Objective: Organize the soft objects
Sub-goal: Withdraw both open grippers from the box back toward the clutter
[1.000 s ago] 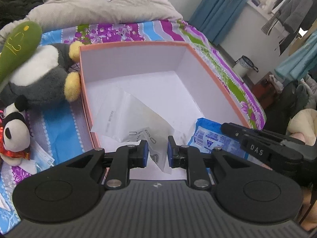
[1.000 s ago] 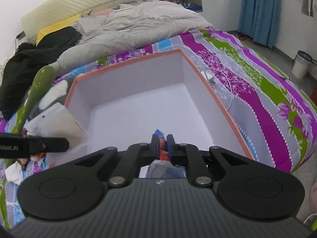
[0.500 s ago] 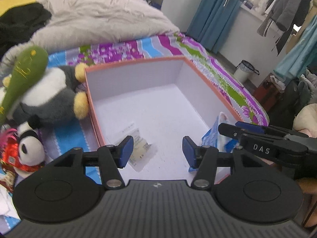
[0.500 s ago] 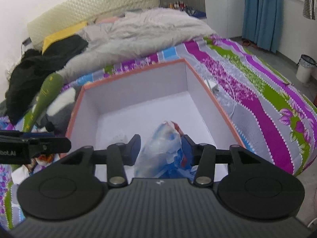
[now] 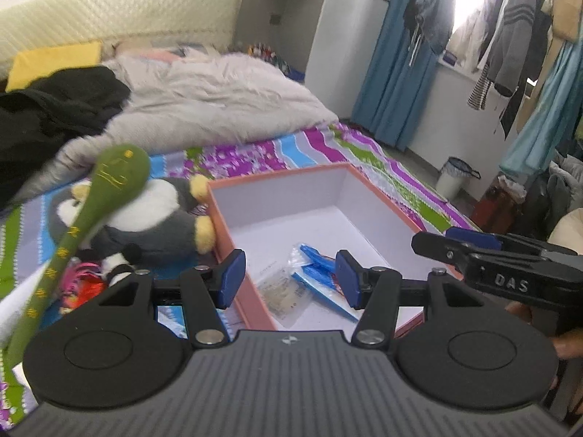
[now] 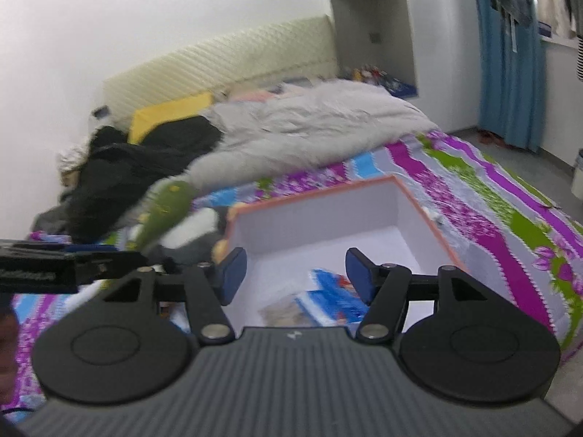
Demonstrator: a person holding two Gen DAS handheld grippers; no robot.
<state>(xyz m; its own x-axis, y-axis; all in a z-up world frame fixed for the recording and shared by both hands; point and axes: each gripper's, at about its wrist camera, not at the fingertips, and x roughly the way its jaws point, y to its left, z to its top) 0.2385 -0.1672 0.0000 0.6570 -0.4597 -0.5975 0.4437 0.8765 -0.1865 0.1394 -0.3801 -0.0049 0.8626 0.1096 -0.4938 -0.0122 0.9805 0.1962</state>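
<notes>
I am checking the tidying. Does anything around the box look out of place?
Yes. The green plush stick lies slanted across the grey penguin plush outside the box. Only a clear packet and a blue packet lie inside it.

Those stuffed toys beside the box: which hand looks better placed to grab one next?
Probably the left. The penguin plush and green plush lie left of the box, nearest the open, empty left gripper. The right gripper hangs over the box.
</notes>
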